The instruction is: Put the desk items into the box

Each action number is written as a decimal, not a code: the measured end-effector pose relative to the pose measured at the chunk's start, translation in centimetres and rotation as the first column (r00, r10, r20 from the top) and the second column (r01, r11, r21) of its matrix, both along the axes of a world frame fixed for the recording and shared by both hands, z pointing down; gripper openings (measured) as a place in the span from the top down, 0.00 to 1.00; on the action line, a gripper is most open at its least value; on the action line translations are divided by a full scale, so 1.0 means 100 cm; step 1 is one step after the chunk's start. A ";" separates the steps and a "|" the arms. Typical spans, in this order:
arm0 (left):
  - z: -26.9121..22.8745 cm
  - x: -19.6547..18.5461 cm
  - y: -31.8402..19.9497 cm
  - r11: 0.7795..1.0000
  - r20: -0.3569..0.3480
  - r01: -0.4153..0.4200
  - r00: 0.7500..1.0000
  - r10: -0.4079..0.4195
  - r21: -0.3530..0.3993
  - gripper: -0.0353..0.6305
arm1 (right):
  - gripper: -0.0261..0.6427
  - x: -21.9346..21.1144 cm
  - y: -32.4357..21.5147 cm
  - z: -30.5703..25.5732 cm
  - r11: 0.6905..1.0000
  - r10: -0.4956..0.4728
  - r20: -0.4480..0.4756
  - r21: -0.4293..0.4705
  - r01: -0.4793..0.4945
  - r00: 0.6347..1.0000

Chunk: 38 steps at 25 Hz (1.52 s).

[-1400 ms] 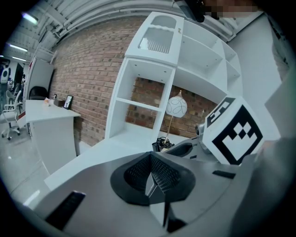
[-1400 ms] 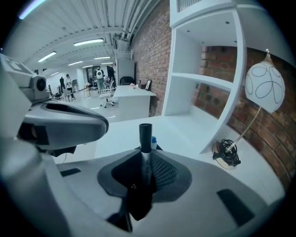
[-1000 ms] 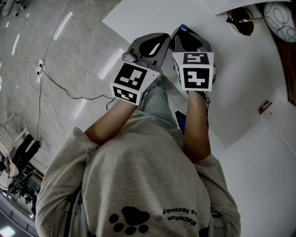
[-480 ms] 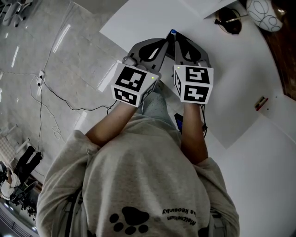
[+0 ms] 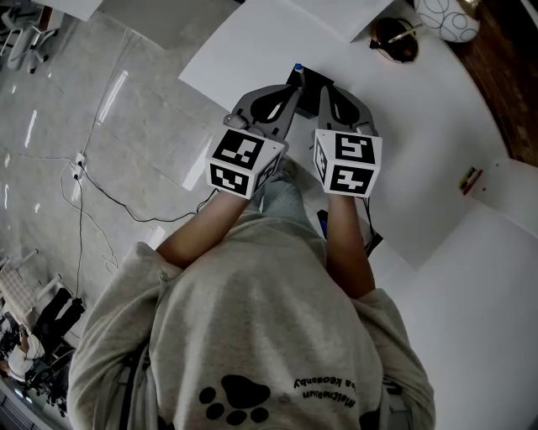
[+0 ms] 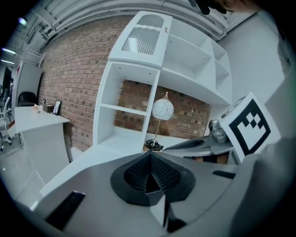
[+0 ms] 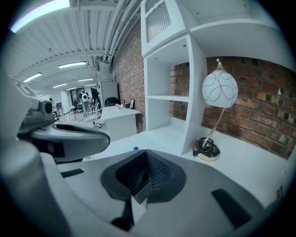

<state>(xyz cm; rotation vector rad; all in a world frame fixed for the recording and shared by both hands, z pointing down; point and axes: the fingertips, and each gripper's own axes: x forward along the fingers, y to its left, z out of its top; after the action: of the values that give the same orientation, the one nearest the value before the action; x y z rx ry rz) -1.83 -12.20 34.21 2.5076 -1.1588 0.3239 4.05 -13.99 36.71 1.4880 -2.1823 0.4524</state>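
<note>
Seen from the head, my two grippers are held side by side over the near edge of the white desk (image 5: 252, 42). The left gripper (image 5: 288, 87) has its ribbed pads (image 6: 150, 173) meeting at the tip, shut on nothing. The jaws of the right gripper (image 5: 333, 86) have just been closing. They now stand shut (image 7: 145, 155) with nothing seen between them. A dark flat thing (image 5: 308, 79) with a blue tip (image 5: 297, 67) shows on the desk between the two tips. I cannot tell what it is. No box is in view.
A lamp with a round white shade (image 5: 444, 18) and a brass base (image 5: 393, 38) stands at the desk's far side beside white shelving (image 7: 166, 102). A small red and green item (image 5: 469, 179) lies to the right. A dark bluish thing (image 5: 326, 220) shows under my right forearm.
Both grippers have risen a little, still side by side. The lamp has slid toward the top of the head view. The dark thing with the blue tip now shows between the tips.
</note>
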 end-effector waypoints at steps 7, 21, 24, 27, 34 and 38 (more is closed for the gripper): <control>-0.028 0.006 0.007 0.998 0.002 -0.008 1.000 0.007 0.056 0.94 | 0.94 0.011 0.011 -0.045 0.991 0.046 0.023 0.123 -0.048 0.999; -0.122 0.004 0.042 0.969 -0.020 0.002 1.000 0.003 0.247 0.94 | 0.94 0.008 0.072 -0.147 0.936 0.043 0.033 0.348 -0.052 0.999; -0.138 0.001 0.056 0.962 -0.023 0.005 1.000 0.001 0.273 0.94 | 0.94 0.005 0.086 -0.159 0.926 0.029 0.034 0.375 -0.040 0.999; -0.144 0.004 0.065 0.954 -0.009 0.011 1.000 -0.008 0.301 0.94 | 0.94 0.004 0.098 -0.166 0.920 0.017 0.022 0.392 -0.024 1.000; -0.139 0.018 0.081 0.956 -0.018 0.003 1.000 0.003 0.294 0.94 | 0.94 0.015 0.122 -0.167 0.910 -0.001 0.039 0.415 -0.016 0.999; -0.138 0.023 0.090 0.952 -0.016 0.008 1.000 -0.003 0.306 0.94 | 0.94 0.014 0.127 -0.168 0.895 -0.032 0.038 0.446 0.012 0.999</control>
<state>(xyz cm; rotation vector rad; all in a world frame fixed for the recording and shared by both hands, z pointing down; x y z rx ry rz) 0.46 -3.24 20.38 2.7639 -1.2965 0.1289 5.46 -1.27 19.91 1.6893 -2.4483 -0.0367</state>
